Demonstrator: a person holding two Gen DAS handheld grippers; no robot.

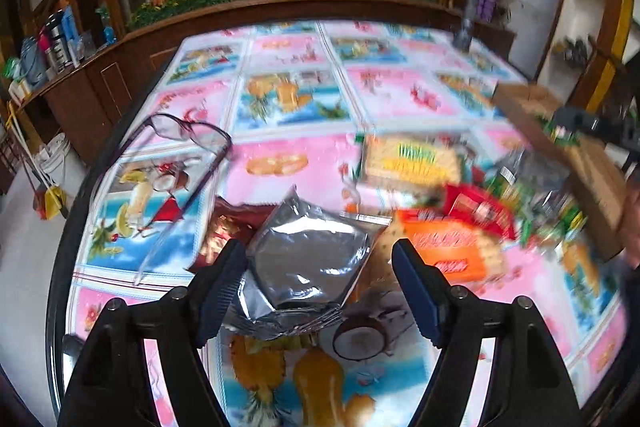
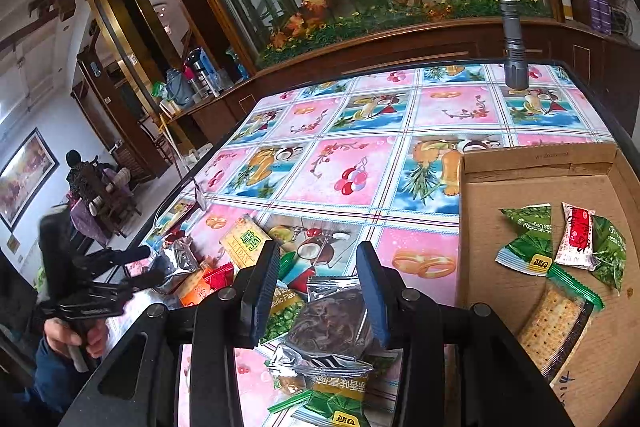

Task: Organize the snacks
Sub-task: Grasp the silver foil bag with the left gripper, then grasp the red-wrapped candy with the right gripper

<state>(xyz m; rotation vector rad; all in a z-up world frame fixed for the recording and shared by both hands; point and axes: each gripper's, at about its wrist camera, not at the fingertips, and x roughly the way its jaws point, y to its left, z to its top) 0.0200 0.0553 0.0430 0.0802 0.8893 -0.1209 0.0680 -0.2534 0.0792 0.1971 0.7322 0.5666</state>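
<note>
The left gripper stood open over a silver packet lying on the patterned tablecloth, its left finger just touching the packet's edge, the right one apart from it. A maroon packet lay under the silver one, glasses to the left, and a blurred heap of snacks to the right. The right gripper was open too, its fingers either side of a clear-fronted dark snack packet on green pea packets; whether they touched it was unclear. In the cardboard box at right lay green packets, a red-and-white one and crackers. A flashlight stood at the table's far end.
</note>
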